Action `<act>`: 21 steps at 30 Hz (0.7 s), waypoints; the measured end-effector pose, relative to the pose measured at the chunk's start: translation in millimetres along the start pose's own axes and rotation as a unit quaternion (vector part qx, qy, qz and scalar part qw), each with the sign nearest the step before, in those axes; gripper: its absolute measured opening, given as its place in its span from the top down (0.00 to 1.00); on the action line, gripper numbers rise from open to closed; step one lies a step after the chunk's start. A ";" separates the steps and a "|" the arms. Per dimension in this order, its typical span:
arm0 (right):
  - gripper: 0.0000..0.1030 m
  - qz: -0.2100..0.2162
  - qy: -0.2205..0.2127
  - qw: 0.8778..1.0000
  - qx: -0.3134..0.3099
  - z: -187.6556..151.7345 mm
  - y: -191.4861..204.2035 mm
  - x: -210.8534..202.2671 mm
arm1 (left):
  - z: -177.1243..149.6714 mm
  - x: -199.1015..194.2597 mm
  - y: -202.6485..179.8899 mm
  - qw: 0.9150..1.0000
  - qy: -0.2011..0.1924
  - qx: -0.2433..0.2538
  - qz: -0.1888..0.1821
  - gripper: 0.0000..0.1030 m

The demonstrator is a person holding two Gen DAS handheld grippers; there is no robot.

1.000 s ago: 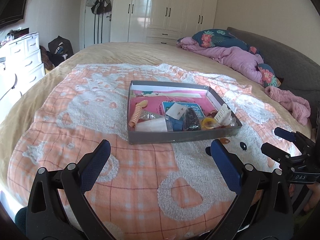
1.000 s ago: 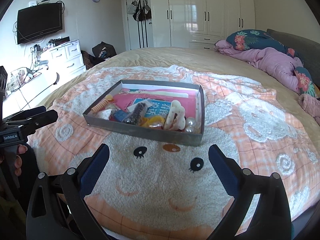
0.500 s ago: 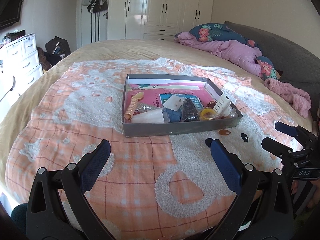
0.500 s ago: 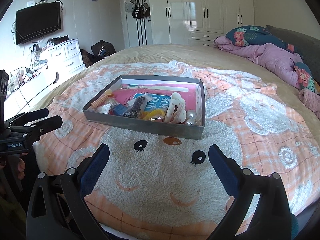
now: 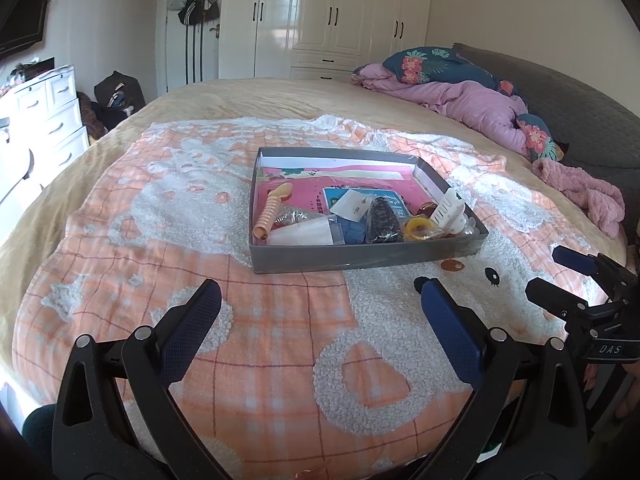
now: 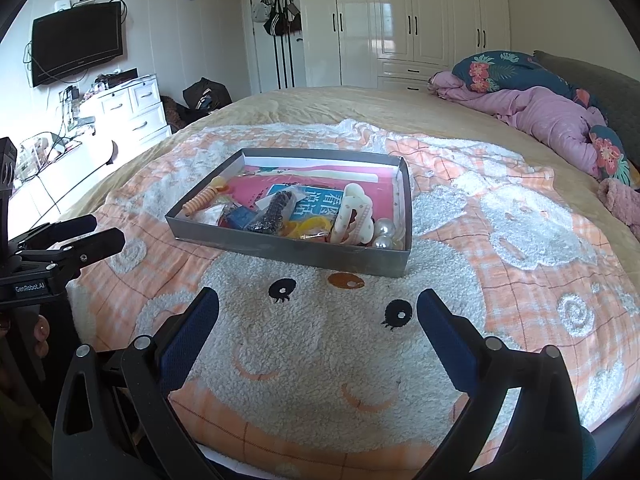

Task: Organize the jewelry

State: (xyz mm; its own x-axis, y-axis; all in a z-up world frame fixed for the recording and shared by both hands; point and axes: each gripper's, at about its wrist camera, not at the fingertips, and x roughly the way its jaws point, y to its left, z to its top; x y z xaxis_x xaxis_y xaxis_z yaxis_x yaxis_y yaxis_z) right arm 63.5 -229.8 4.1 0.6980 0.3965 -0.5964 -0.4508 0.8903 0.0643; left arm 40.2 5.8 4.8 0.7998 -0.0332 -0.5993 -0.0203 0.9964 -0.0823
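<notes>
Now the big bed with its orange and white blanket looks a little lower in both views than it did a second ago, and the far side of the room shows more. The grey tray sits in the same spot on the blanket, and the things in it have not moved. So only the two grippers have shifted a bit, tipping or lifting. The jewelry is just as mixed up as it was.

All of it lies in the near end of the tray, piled close together. There is a white hair claw, a dark beaded clip, an orange spiral hair tie, a yellow ring and some pearls in the near right corner. The pile fits a sort that is only starting, or one that ends with all the bits in the tray.

The left gripper hangs over the blanket, short of the tray. Its jaws are spread wide, holding nothing and touching nothing. The right gripper is the same, wide apart and bare, over the blanket's bear face.
</notes>
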 end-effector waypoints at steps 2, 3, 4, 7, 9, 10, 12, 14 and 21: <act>0.04 -0.001 -0.001 1.000 0.000 -0.1 0.2 -0.3 | 0.0 0.0 0.0 1.000 0.000 0.000 0.001 0.09; 0.04 0.000 -0.001 1.000 0.000 0.1 0.2 -0.1 | 0.0 0.0 0.3 1.000 0.000 0.000 0.001 0.09; 0.04 -0.001 -0.002 1.000 0.000 -0.2 0.2 -0.3 | -0.1 -0.2 0.4 1.000 0.000 0.000 0.001 0.09; 0.04 -0.001 -0.001 1.000 0.001 0.1 -0.1 -0.4 | 0.0 -0.1 0.7 1.000 0.000 0.000 0.000 0.09; 0.04 -0.002 -0.002 1.000 0.000 0.2 0.2 -0.4 | 0.1 -0.1 0.6 1.000 0.000 0.000 0.001 0.09; 0.04 -0.002 -0.002 1.000 0.000 0.2 -0.2 -0.6 | 0.1 -0.2 0.7 1.000 0.000 0.000 0.002 0.09; 0.04 -0.002 -0.002 1.000 0.000 0.3 -0.3 -0.3 | -0.2 -0.7 2.7 1.000 0.000 -0.001 0.002 0.09; 0.04 -0.002 -0.002 1.000 0.000 0.3 -0.3 -0.8 | 0.0 -0.4 2.3 1.000 0.000 -0.001 0.002 0.09; 0.04 -0.002 -0.002 1.000 0.000 0.6 -0.8 -1.2 | 0.2 -0.6 4.2 1.000 0.001 -0.001 0.003 0.09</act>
State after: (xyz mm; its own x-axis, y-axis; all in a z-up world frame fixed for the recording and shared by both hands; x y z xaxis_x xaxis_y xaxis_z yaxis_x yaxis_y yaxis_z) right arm 63.3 -230.8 5.2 0.7021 0.3937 -0.5933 -0.4474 0.8921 0.0627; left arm 39.7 10.0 5.0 0.7985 -0.0267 -0.6014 -0.0266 0.9965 -0.0797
